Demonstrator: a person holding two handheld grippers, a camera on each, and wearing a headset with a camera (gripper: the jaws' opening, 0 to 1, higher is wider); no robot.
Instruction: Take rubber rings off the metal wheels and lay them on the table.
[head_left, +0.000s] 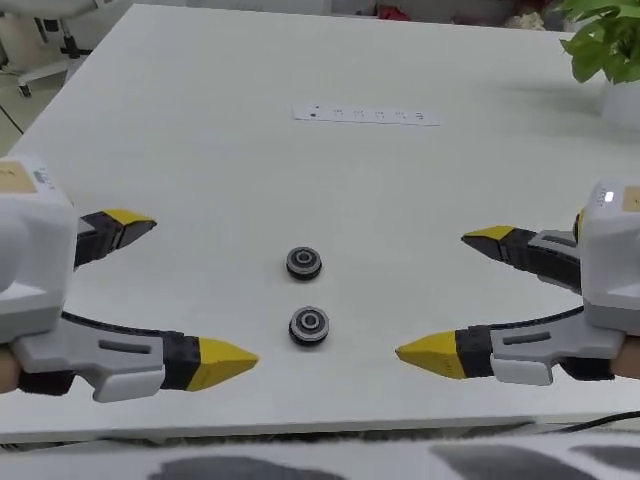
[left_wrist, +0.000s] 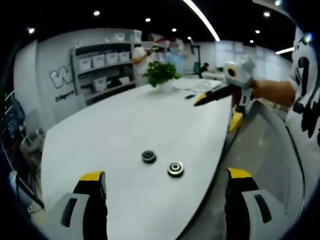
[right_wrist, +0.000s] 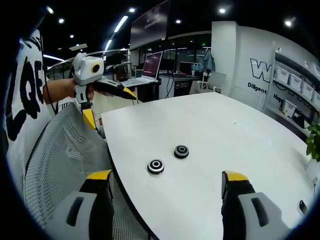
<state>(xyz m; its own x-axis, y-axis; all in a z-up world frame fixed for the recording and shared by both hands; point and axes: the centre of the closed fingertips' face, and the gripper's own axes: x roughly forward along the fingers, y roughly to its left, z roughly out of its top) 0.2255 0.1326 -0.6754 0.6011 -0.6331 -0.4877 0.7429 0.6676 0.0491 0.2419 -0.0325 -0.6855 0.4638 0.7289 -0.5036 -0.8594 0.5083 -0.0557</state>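
Two small metal wheels with black rubber rings lie on the white table: the farther wheel (head_left: 304, 263) and the nearer wheel (head_left: 309, 326). In the left gripper view they are the farther wheel (left_wrist: 148, 156) and the nearer wheel (left_wrist: 175, 169); in the right gripper view, the farther wheel (right_wrist: 181, 151) and the nearer wheel (right_wrist: 156, 166). My left gripper (head_left: 190, 290) is open at the left of the wheels, nothing between its jaws. My right gripper (head_left: 455, 295) is open at the right, also holding nothing. Each gripper stands well apart from the wheels.
A white power strip (head_left: 365, 115) lies farther back on the table (head_left: 200, 130). A potted plant (head_left: 605, 50) stands at the far right corner. The table's front edge runs just below the grippers. Shelves and people show in the background.
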